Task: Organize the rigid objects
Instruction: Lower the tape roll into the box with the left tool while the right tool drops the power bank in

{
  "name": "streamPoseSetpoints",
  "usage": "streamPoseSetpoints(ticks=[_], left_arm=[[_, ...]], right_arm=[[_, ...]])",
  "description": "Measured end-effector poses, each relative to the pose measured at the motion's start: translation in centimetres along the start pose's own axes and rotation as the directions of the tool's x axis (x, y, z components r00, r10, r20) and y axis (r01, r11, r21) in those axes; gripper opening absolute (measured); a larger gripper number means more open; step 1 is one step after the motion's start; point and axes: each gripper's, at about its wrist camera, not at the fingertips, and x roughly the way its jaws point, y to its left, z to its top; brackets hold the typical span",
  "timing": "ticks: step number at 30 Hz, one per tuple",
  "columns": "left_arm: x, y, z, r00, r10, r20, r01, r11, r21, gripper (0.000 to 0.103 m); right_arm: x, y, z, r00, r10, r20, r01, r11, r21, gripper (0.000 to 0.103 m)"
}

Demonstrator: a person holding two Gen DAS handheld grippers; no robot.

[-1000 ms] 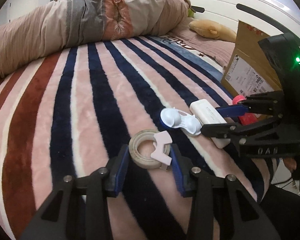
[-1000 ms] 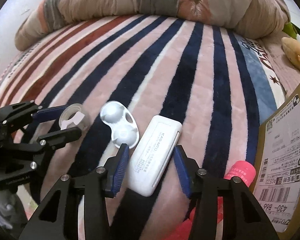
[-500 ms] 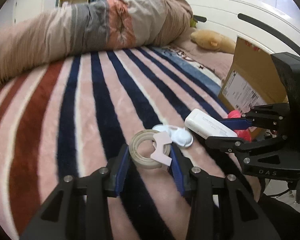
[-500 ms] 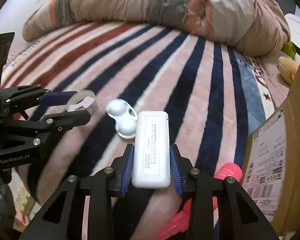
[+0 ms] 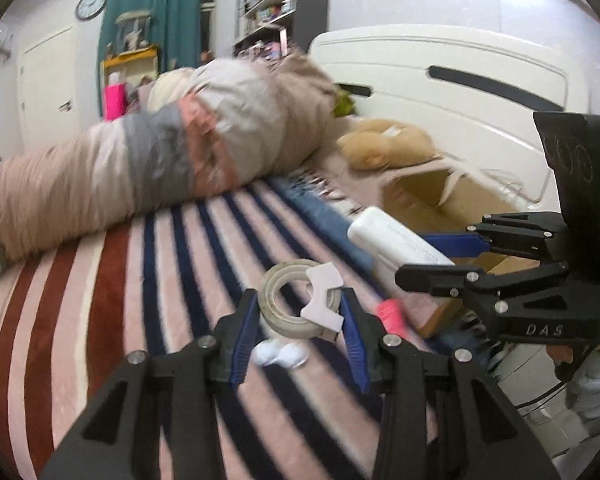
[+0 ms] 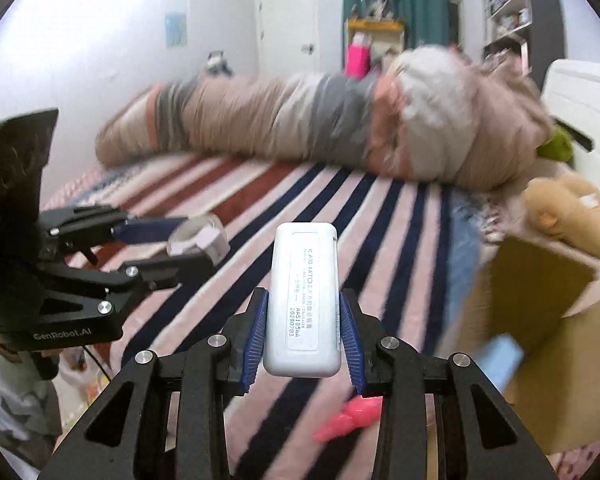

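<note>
the white case sits mid-frame, clamped in the right gripper; the tape roll is pinched in the left gripper, both lifted off the striped blanket. carrying step, likely: next, lower each into the cardboard box at right.

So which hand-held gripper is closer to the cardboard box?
Right. The right hand-held gripper, shut on the white case, is right beside the cardboard box. The left hand-held gripper, shut on the tape roll, is farther off, on the right one's other side.
</note>
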Motion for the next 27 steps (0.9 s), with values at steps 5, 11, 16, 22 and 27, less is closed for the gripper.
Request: streamPoseSetpoints(ticks=[5, 11, 16, 22, 27], left_arm=[[1.0, -5.4, 3.6, 0.999, -0.051, 0.009, 0.05, 0.995, 0.084, 0.037], [5.2, -11.6, 6.6, 0.992, -0.113, -0.059, 0.122, 0.978, 0.17, 0.037], [8.5, -14.6, 7.6, 0.985, -0.12, -0.12, 0.143, 0.969, 0.201, 0.037], [11.5, -16.0, 8.0, 0.978, -0.109, -0.176, 0.146, 0.965, 0.218, 0.037], [13.0, -16.4, 7.6, 0.971, -0.114, -0.211, 0.161, 0.962, 0.221, 0.038]], right_arm=[[-4.6, -4.9, -0.8, 0.996, -0.071, 0.057, 0.066, 0.994, 0.082, 0.031], [-6.7, -11.6, -3.9, 0.984, -0.176, 0.027, 0.167, 0.967, 0.194, 0.031], [-5.9, -15.3, -5.7, 0.98, -0.198, -0.035, 0.201, 0.953, 0.226, 0.031], [-4.6, -17.0, -6.3, 0.973, -0.223, -0.065, 0.232, 0.945, 0.229, 0.031], [-4.7, -17.6, -6.5, 0.977, -0.205, -0.054, 0.212, 0.948, 0.238, 0.031]])
